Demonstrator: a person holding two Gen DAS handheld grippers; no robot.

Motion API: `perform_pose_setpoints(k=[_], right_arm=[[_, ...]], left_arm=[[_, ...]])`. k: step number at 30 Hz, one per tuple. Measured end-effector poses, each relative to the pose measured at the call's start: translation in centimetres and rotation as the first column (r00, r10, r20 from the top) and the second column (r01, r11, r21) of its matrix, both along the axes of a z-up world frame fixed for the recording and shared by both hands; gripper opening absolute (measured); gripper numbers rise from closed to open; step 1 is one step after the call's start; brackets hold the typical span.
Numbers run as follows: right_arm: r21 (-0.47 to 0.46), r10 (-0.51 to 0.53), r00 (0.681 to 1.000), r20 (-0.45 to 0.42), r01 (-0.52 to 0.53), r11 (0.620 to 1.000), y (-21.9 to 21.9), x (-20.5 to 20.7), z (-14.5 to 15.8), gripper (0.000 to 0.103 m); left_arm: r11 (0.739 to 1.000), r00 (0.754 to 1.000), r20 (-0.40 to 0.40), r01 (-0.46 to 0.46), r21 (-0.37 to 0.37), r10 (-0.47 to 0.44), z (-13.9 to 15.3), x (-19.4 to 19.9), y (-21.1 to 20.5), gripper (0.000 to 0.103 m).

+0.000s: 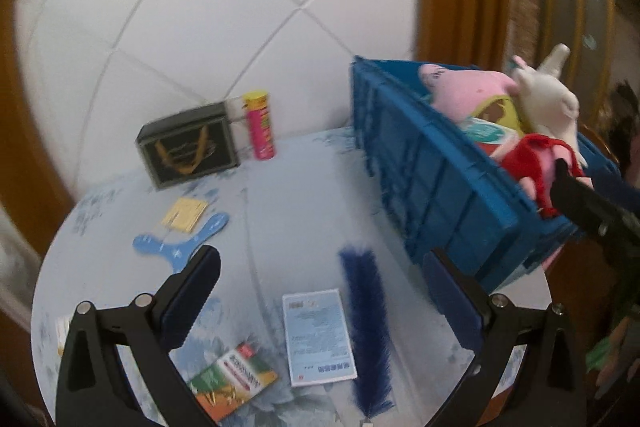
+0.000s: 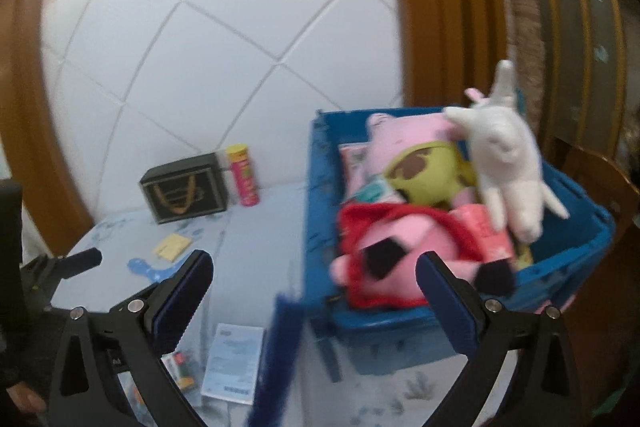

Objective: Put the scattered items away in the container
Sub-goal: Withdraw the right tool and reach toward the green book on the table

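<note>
While the blue crate [image 2: 400,323] sits at the right side of the round table [image 1: 280,187], it already holds a heap of soft toys: a white plush [image 2: 508,151] on top, a pink plush in red [image 2: 392,259] at the near end, another pink plush [image 1: 468,87] further back. Scattered items lie on the tabletop outside the crate: a dark blue feather [image 1: 366,323] just beside the crate's near wall, a white leaflet [image 1: 318,337] touching the feather's left edge, a green-orange packet [image 1: 232,379] near the front edge, a blue boomerang [image 1: 180,243], a yellow note pad [image 1: 185,214], a dark box [image 1: 188,147] and a pink-yellow tube [image 1: 261,125] at the back (tube upright, beside the box). Left gripper [image 1: 320,283] hovers over the leaflet and feather, fingers wide apart, empty. Right gripper [image 2: 314,281] hangs at the crate's near-left corner, fingers wide apart, holding nothing. Both views blurry.
</note>
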State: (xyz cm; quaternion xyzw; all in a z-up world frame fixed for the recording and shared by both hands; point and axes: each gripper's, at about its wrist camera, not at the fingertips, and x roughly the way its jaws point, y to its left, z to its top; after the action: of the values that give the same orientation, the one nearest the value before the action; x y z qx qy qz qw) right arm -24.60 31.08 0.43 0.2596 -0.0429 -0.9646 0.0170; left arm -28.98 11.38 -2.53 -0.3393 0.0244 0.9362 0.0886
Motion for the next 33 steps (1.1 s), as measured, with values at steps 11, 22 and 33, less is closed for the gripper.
perform_pose_setpoints(k=[11, 22, 33], right_arm=[[-0.001, 0.276, 0.961, -0.008, -0.276, 0.961, -6.1, 0.3, -4.1, 0.103], [-0.123, 0.417, 0.884, 0.210, -0.399, 0.909, -12.2, -1.6, -14.1, 0.103], [-0.127, 0.354, 0.882, 0.310, -0.331, 0.935, -20.5, -3.0, -17.7, 0.103]], left_arm=[[0.958, 0.949, 0.134, -0.286, -0.008, 0.285, -7.3, 3.7, -9.5, 0.103], [0.887, 0.853, 0.247, -0.456, -0.078, 0.460, -14.1, 8.8, -17.1, 0.103], [0.875, 0.837, 0.269, -0.481, -0.055, 0.477, -16.7, 7.4, -30.2, 0.103]])
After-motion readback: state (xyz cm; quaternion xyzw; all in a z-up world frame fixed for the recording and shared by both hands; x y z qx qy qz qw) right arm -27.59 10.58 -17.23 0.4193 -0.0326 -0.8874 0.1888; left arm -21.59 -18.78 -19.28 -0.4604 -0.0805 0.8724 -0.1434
